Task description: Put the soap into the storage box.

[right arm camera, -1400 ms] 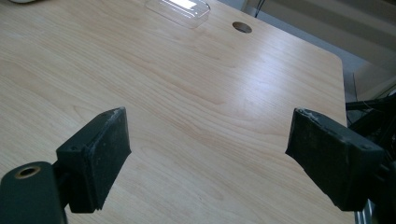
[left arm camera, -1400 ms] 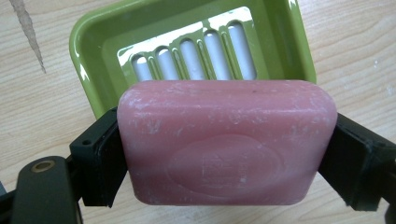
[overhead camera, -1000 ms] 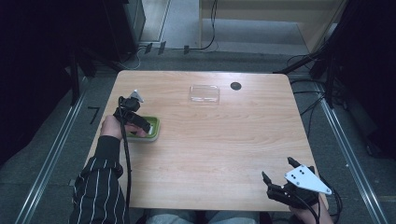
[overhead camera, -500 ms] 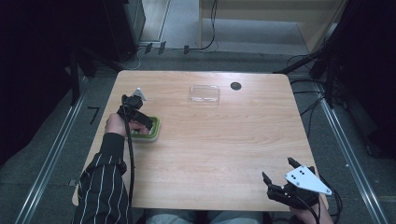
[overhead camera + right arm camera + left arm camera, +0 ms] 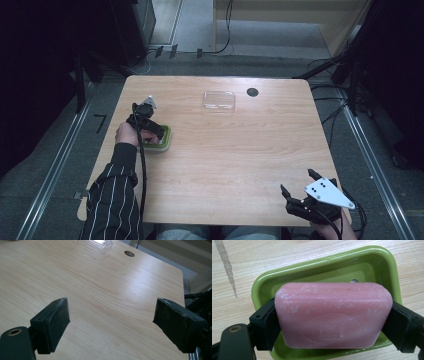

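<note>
A person's left gripper (image 5: pixel 332 322) clamps a pink soap (image 5: pixel 333 315) by its ends just over a green dish (image 5: pixel 387 265) at the table's (image 5: pixel 240 165) left, seemingly mid-transfer, while the right gripper (image 5: pixel 112 325) idles open, empty, near the front right corner.

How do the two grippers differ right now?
The left gripper is shut on the pink soap bar over the green dish; the right gripper is open and holds nothing. Left is at the table's left side, right at its near right corner. Both have black jaws.
</note>
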Demonstrator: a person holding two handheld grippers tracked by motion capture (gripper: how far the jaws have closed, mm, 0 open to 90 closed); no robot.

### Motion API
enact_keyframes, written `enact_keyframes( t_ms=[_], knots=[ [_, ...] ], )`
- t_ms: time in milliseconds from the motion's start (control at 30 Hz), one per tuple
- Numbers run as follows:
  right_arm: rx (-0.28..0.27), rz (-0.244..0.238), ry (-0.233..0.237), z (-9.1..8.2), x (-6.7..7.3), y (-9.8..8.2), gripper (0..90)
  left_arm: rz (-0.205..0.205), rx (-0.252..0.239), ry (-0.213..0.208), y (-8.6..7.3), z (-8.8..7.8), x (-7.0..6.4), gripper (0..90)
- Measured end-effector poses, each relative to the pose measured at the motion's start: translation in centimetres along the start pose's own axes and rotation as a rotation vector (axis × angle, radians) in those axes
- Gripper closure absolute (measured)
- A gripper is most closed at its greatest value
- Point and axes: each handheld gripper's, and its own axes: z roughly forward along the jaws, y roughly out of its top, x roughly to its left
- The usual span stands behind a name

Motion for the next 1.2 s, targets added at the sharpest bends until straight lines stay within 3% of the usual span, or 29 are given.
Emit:
enact_keyframes(
  t_ms=[400, 1200],
  knots=[
    [0.000, 0.000, -0.002, 0.0, 0.0, 0.0, 13.6, -0.039, 0.006, 0.005, 0.0, 0.7, 0.2, 13.9],
    [0.000, -0.001, -0.002, 0.0, 0.0, 0.0, 13.6, -0.062, -0.010, 0.014, 0.1, 1.0, 0.4, 13.4]
  ],
)
